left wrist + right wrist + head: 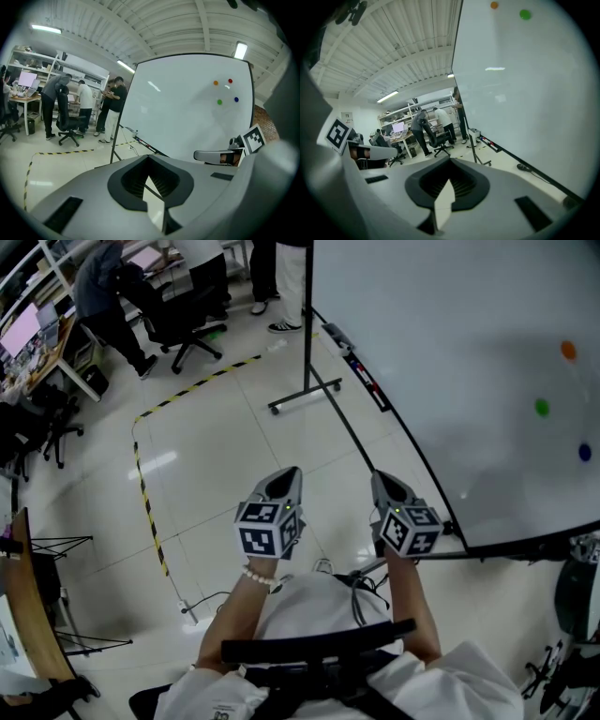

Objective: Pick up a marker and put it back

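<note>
Markers (361, 371) lie on the ledge under the whiteboard (450, 352), well ahead of both grippers. The same ledge with markers appears in the right gripper view (490, 142). My left gripper (286, 476) is held over the floor in front of me, shut with nothing in it; its jaw tips (149, 158) meet. My right gripper (384, 480) hangs beside it, nearer the board's lower edge, also shut and empty (450, 161). Coloured magnets, orange (568, 350), green (541, 408) and blue (585, 453), dot the board.
The whiteboard's stand foot with a caster (305, 395) reaches onto the tiled floor. Yellow-black tape (145, 502) marks the floor at left. People and office chairs (187, 320) stand at desks at the far left. A cable runs by my feet (202, 601).
</note>
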